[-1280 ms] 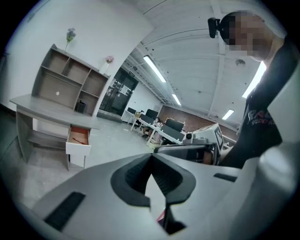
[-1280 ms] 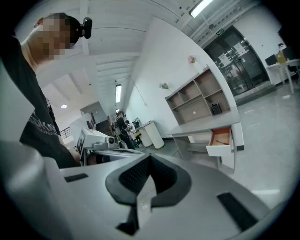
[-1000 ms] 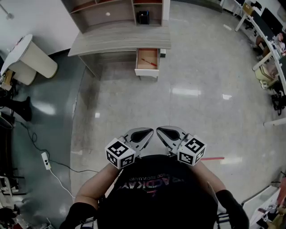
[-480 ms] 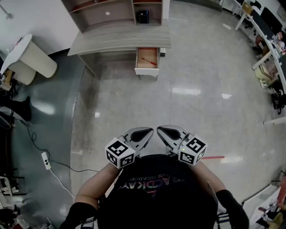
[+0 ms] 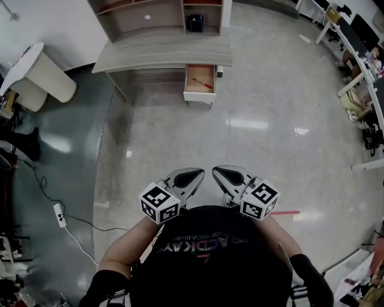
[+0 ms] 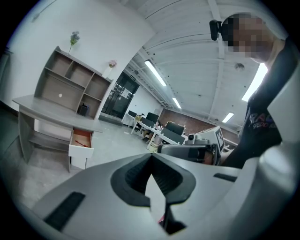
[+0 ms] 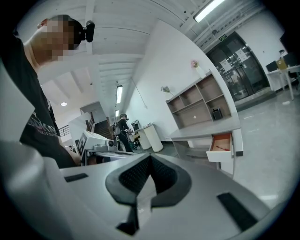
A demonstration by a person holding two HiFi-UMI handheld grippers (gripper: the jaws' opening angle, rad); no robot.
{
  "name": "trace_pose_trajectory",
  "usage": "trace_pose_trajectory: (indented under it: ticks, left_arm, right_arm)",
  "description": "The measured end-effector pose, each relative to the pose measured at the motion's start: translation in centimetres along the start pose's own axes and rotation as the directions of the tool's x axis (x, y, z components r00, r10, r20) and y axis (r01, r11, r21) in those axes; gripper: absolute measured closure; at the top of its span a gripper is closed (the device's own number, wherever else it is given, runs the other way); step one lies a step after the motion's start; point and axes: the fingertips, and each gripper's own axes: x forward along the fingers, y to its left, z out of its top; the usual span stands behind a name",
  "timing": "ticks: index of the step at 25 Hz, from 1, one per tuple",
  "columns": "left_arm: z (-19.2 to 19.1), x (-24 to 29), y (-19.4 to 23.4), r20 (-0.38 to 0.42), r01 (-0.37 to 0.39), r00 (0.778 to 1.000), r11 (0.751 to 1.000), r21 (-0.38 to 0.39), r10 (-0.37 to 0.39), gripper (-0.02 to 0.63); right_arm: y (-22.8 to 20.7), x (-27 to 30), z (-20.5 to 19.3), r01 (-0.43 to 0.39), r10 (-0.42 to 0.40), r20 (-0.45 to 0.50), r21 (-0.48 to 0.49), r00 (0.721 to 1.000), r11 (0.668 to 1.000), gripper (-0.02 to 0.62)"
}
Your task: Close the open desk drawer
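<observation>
Quick rundown from the head view: person's standing well back from the desk (image 5: 162, 51), w/ both tools held close in front of their black shirt (image 5: 210, 258). The left gripper (image 5: 193, 177) and right gripper (image 5: 225, 176) sit side by side, tips nearly meeting and angled in toward each other, roughly 11 and 1 o'clock off the chest. Both sets of jaws are pressed together w/ nothing pinched. Each gripper view shows the dark pads meeting in a closed V and only bare floor behind.

The drawer (image 5: 198, 97) is at 12 o'clock from the grippers, well apart from them across a stretch of glossy floor (image 5: 252, 144). It's pulled out from under the 3 o'clock end of the desk, white front facing the person, wood-colored inside. There's a thin red stick (image 5: 203, 83) lying slantwise in it; pen or pencil, can't tell.

Other stuff: a shelf unit (image 5: 144, 15) stands on the back of the desk, and a small black box (image 5: 192, 23) sits in its compartment at approx 12 o'clock above the drawer. A white power strip (image 5: 59, 214) w/ cable lies on the floor at 9 o'clock of the person, and a short red tape strip (image 5: 288, 211) lies at 3 o'clock, just beside the right gripper's marker cube.
</observation>
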Motion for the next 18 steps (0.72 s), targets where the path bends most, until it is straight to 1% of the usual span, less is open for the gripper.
trace_pose_trajectory:
  ticks: [4, 10, 18]
  left_arm:
    - [0.6, -0.6, 0.9, -0.001, 0.004, 1.0, 1.0, 0.016, -0.004, 0.598]
    - [1.6, -1.9, 2.2, -0.005, 0.042, 0.999, 0.998, 0.046, -0.042, 0.598]
    - [1.4, -5.4, 4.0, -0.033, 0.091, 0.995, 0.994, 0.057, -0.089, 0.598]
  right_arm:
    - [0.1, 0.9, 0.6, 0.016, -0.016, 0.013, -0.008, 1.0, 1.0, 0.586]
    - [1.0, 2.7, 1.1, 0.057, -0.057, 0.043, -0.016, 0.997, 0.998, 0.586]
    - [2.8, 4.7, 0.4, 0.136, -0.138, 0.1, 0.028, 0.985, 0.99, 0.586]
